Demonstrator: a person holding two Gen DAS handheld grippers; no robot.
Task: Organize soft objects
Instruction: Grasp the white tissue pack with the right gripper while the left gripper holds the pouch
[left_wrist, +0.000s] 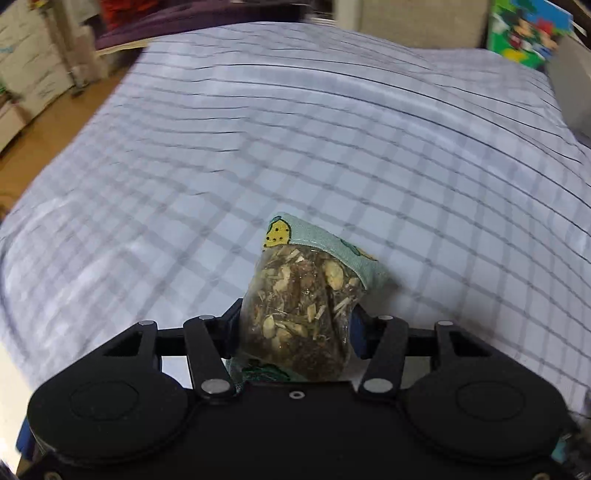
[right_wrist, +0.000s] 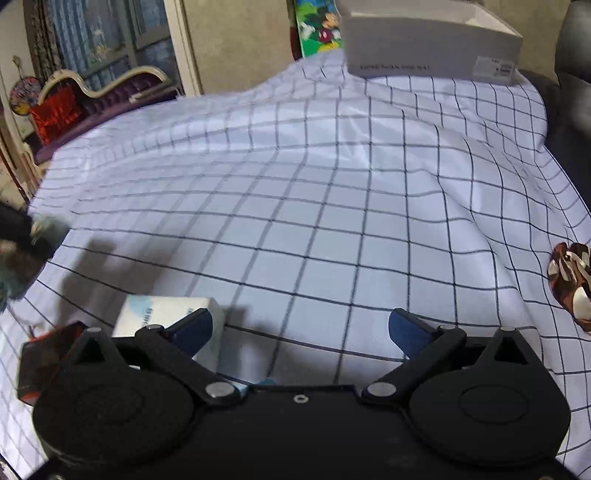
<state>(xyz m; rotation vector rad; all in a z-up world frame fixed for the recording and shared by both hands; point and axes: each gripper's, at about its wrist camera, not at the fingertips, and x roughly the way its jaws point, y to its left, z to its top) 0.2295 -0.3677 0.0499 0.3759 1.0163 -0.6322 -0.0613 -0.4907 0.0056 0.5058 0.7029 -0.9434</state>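
Two tools are in your hands above a surface draped in a white cloth (right_wrist: 303, 206) with a dark grid pattern; whether a bed or a table lies under it cannot be told.

Starting at the left, your left tool (left_wrist: 295, 328) is clamped on a soft pouch (left_wrist: 303, 314): a clear bag stuffed with dried herbs and wood chips, with a pale green fabric band printed with yellow cartoon shapes folded over its far end. The blue pads press into both sides of the pouch, which sticks out ahead of the tool and is lifted clear of the cloth. That view is smeared with blur. In the right wrist view the same tool and pouch show only as a dark blurred mass at the far left edge.

Near your right tool's left finger, a small white-and-blue tissue pack (right_wrist: 166, 317) lies on the cloth, with a dark red packet (right_wrist: 44, 354) just beside it, further left.

Your right tool (right_wrist: 299, 332) stands wide, nothing between its blue pads, only bare checked cloth beneath.

Further right, a crumpled brown-and-cream fabric piece (right_wrist: 570, 288) rests near the cloth's right edge. At the far right end, a white cardboard box (right_wrist: 428, 48) sits on the cloth.
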